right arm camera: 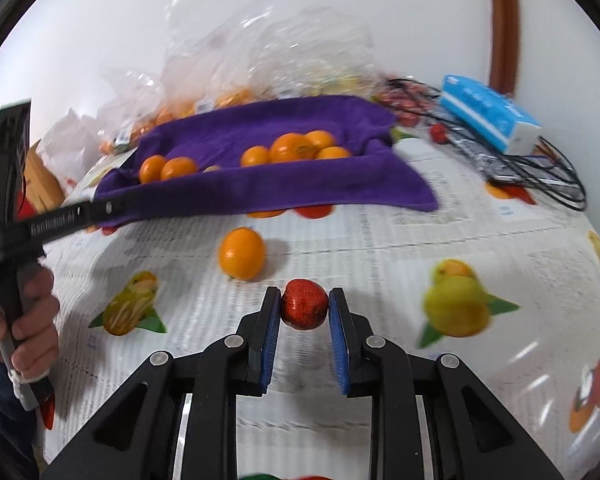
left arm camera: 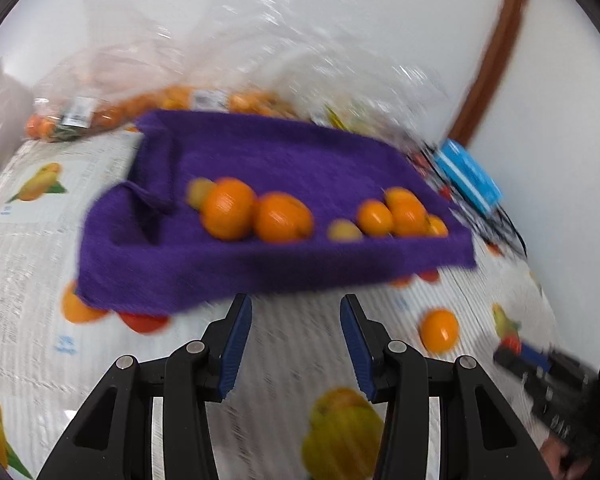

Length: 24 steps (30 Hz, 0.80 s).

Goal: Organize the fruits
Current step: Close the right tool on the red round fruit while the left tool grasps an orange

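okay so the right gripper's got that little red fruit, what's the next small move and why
Probably lift the red fruit and carry it toward the purple towel. The right gripper is shut on it just above the tablecloth, the oranges already lie on the towel, and one loose orange sits in between, so go over it.

Right gripper [right arm camera: 304,308] angled downward, blue-padded fingers [right arm camera: 269,332] closed on small red fruit [right arm camera: 304,309], pads pressing both sides. Left gripper [left arm camera: 296,320] angled downward, fingers [left arm camera: 236,344] parted, nothing between them. In right wrist view, person's left hand [right arm camera: 30,320] wrapped around left gripper's handle at frame edge.
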Available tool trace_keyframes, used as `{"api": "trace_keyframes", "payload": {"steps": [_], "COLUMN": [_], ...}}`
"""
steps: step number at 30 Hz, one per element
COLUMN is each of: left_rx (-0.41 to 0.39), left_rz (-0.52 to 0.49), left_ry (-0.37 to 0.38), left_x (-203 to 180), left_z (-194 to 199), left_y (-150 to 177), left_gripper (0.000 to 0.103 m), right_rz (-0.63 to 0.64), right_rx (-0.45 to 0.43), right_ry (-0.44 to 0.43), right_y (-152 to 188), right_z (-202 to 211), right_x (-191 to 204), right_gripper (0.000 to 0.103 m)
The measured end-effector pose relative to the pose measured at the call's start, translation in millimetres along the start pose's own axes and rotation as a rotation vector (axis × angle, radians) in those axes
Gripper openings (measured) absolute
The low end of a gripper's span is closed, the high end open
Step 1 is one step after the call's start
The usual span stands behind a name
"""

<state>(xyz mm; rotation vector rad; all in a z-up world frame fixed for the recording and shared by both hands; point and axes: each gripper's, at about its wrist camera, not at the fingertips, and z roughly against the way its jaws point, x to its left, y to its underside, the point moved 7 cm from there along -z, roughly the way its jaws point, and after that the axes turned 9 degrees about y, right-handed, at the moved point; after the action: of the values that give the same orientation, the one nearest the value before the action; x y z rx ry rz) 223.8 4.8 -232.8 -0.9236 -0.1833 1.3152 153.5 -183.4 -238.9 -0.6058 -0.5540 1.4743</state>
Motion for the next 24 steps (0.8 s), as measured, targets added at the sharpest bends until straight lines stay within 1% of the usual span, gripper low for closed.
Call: {"api": "trace_keyframes", "payload": {"steps": [3, 6, 10, 13, 15, 16, 18, 21, 24], "left_rx": [0.025, 0.049, 0.078, 0.065, 0.086, 0.098, 0.12, 0.104, 0.096], "left_rz": [-0.041, -0.078, -0.108, -0.095, -0.092, -0.093, -0.101, -0.117, -0.123], "left_ry": [0.059, 0.099, 0.106, 0.107, 0.12, 0.106, 0.055, 0.008, -0.021], "left_x": [-25.9, -51.0, -74.3, -85.8, -92.4, -94.3, -95.1, -96.1, -95.6], "left_z": [-4.1, -10.9, -24.1, -30.7, -39.1, -44.7, -55.8, -59.8, -62.8], "left_y": [10.2, 21.1, 26.0, 22.7, 22.3, 22.9, 24.6, 22.8, 21.5], "left_gripper": [0.044, 0.044, 0.044, 0.044, 0.044, 0.044, 0.044, 0.044, 0.043], "right_rz": [-0.023, -0.045, -0.059, -0.071, -0.08, -0.084, -0.089, -0.094, -0.094], "right_rx": [-0.011, -0.019, -0.024, -0.032, -0.035, -0.037, -0.04, -0.036, -0.03], "right_ry": [0.023, 0.041, 0.074, 0.091, 0.093, 0.094, 0.098, 0.095, 0.09], "right_y": [-0.1, 3.5, 6.9, 10.2, 12.2, 13.2, 14.8, 17.5, 19.7], "right_z": [3.9, 8.0, 9.6, 13.1, 15.6, 16.7, 18.0, 17.7, 15.1], "right_x": [-16.0, -32.8, -51.8, -64.8, -71.4, -74.2, -78.8, -83.5, -83.6], "right_gripper": [0.024, 0.024, 0.024, 0.024, 0.024, 0.024, 0.024, 0.024, 0.024]}}
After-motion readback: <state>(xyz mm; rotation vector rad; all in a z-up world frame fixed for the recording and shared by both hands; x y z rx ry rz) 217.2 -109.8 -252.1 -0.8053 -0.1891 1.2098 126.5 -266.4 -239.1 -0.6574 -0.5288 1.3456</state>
